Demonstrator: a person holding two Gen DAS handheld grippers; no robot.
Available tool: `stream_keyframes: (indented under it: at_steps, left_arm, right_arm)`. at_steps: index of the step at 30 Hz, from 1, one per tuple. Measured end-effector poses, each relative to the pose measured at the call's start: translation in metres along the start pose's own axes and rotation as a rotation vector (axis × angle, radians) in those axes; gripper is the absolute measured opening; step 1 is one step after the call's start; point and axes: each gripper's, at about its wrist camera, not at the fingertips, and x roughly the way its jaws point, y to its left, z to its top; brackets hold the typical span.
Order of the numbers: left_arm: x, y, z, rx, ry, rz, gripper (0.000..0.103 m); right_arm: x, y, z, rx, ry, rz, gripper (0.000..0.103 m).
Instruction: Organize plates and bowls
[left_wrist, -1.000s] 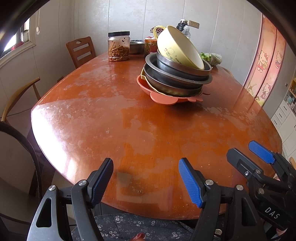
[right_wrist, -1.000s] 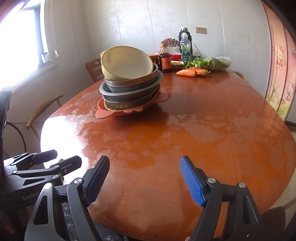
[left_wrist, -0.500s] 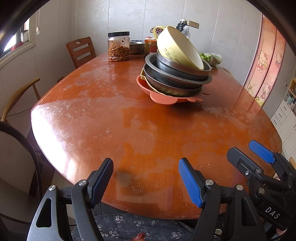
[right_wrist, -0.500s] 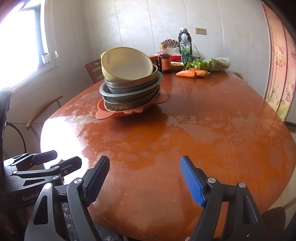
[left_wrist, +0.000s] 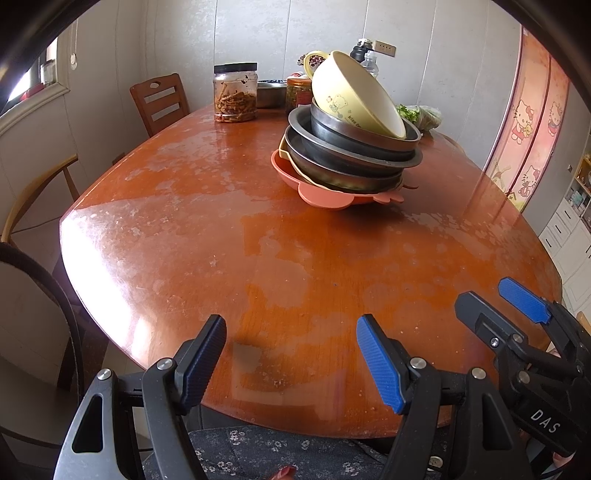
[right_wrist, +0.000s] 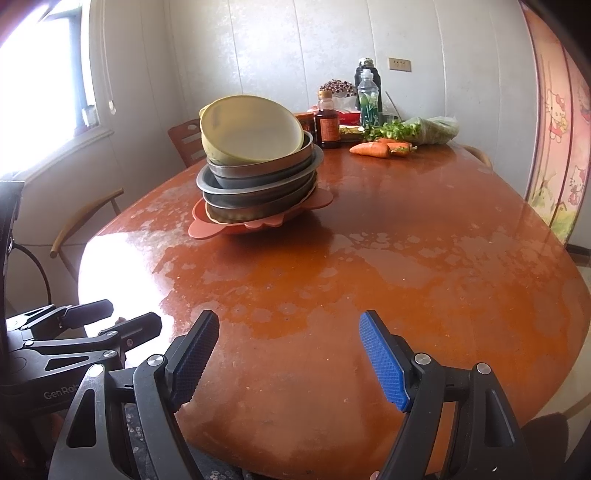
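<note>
Writing, bowl: your yellow bowl (left_wrist: 356, 99) carries a bear drawing and small print that begins "kiss"; the rest you cannot read.
Writing, grippers: "DAS" shows on the right gripper's body in your left view; "GenRo", cut off, shows on the left gripper's body in your right view.
Writing, jars: the bottle (right_wrist: 327, 122) and jar (left_wrist: 235, 92) labels are too small to read.
Wall panel: cartoon cat figures (left_wrist: 524, 114) on a pink door at your right.
Left gripper (left_wrist: 291, 363): your fingers (left_wrist: 380, 365) stand spread, nothing between them, above the near edge of the counter (left_wrist: 221, 240), touching nothing.
Right gripper (right_wrist: 288, 360): your fingers (right_wrist: 384, 362) stand spread wide, holding nothing, over the counter's near edge.
Stack: the yellow bowl sits tilted on top of several nested metal bowls (right_wrist: 258, 184), which rest in a pink plate (left_wrist: 325, 194); a pale yellow rim shows between the plate and the lowest metal bowl.
Stack place: mid-counter, well apart from both grippers, further in from your fingers.
Behind stack: jar, bottle, carrots (right_wrist: 380, 148) and greens at the far end of the counter.
</note>
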Motion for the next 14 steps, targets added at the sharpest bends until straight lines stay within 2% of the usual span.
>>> stream_keyframes:
  at_steps: [9,14]
  left_arm:
    - [0.005,0.004,0.003,-0.009,0.004,0.012,0.073]
    - [0.009,0.021,0.013,-0.037,-0.001,0.022,0.073]
  right_arm:
    - [0.000,-0.009,0.005,-0.004,-0.013,-0.027,0.080]
    - [0.000,-0.023,0.016,0.012,-0.021,-0.051,0.080]
